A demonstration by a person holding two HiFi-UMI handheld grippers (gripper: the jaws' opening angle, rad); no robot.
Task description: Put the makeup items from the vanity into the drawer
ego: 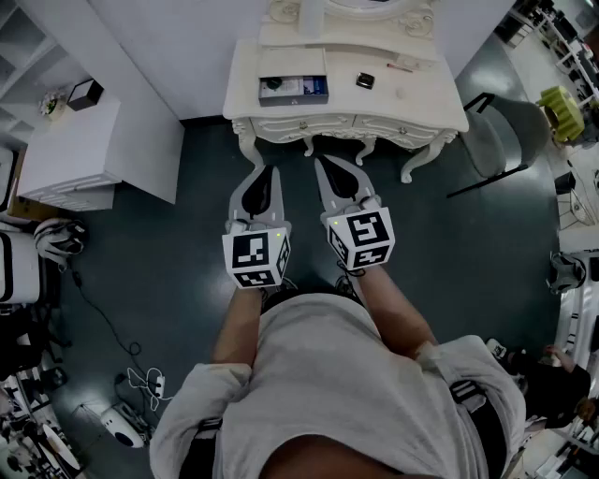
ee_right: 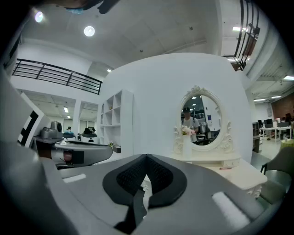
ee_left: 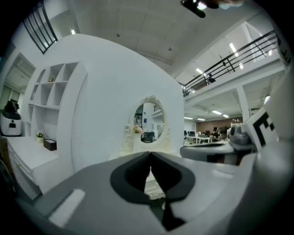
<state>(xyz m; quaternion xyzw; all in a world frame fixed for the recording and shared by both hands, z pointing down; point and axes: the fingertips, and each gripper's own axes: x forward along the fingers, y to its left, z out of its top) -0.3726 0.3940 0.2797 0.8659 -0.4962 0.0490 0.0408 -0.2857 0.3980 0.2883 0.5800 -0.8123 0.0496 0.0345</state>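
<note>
left claw (ego: 265, 176) pressed together, empty, held short of vanity | flat cosmetics box (ego: 293, 87) seen on worktop (ego: 430, 105) | right claw (ego: 333, 165) pressed together, empty | small black compact (ego: 365, 80), slim pink stick (ego: 403, 65) not yet lifted | drawer (ego: 286, 125) shut; task judged unstarted

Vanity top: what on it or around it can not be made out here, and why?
- Head view: small dark item, too small to name.
- Head view: thin pink item, too small to name.
- Head view: mirror, cut off by the top edge.
- Head view: drawers, inside hidden behind their fronts.
- Left gripper view: the left gripper itself covers most of the vanity top.
</note>
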